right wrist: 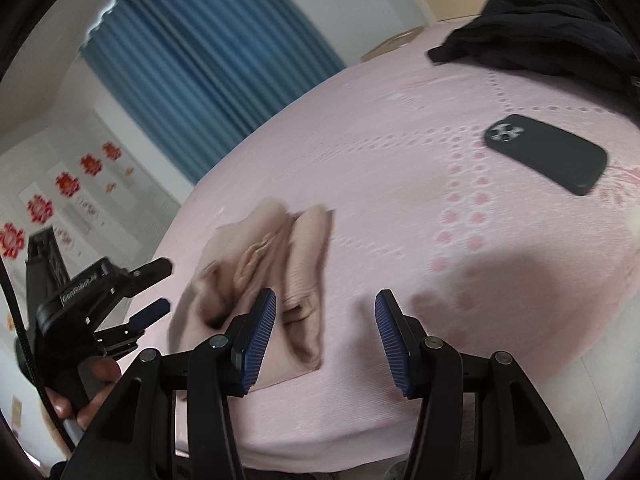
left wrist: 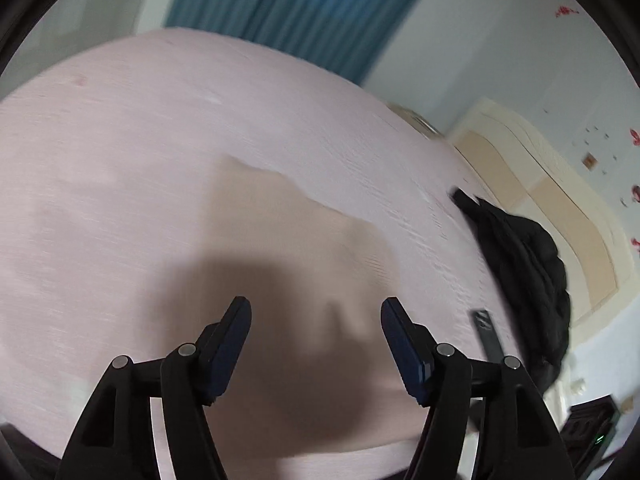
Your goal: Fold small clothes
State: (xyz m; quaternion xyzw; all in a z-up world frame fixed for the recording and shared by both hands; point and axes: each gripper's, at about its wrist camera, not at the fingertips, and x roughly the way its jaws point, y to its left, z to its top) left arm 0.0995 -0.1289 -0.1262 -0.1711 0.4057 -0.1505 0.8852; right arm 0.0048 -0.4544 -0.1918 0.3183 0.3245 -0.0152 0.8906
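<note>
A small beige knitted garment [right wrist: 280,264] lies crumpled and partly folded on the pink bedspread [right wrist: 400,184]. In the left wrist view the beige garment [left wrist: 288,232] lies flat just beyond the fingertips, blurred. My left gripper [left wrist: 316,312] hovers over its near part, open, with nothing between the fingers. From the right wrist view, the left gripper [right wrist: 158,288] stands at the garment's left edge, held by a hand [right wrist: 96,384]. My right gripper [right wrist: 326,300] is open above the garment's near right corner, and its jaws are empty.
A black phone [right wrist: 546,152] lies on the bed to the right. A black jacket [right wrist: 540,28] is heaped at the far right, near the cream headboard [left wrist: 540,200]. A blue curtain [right wrist: 208,60] hangs behind the bed. The bed's near edge runs just below both grippers.
</note>
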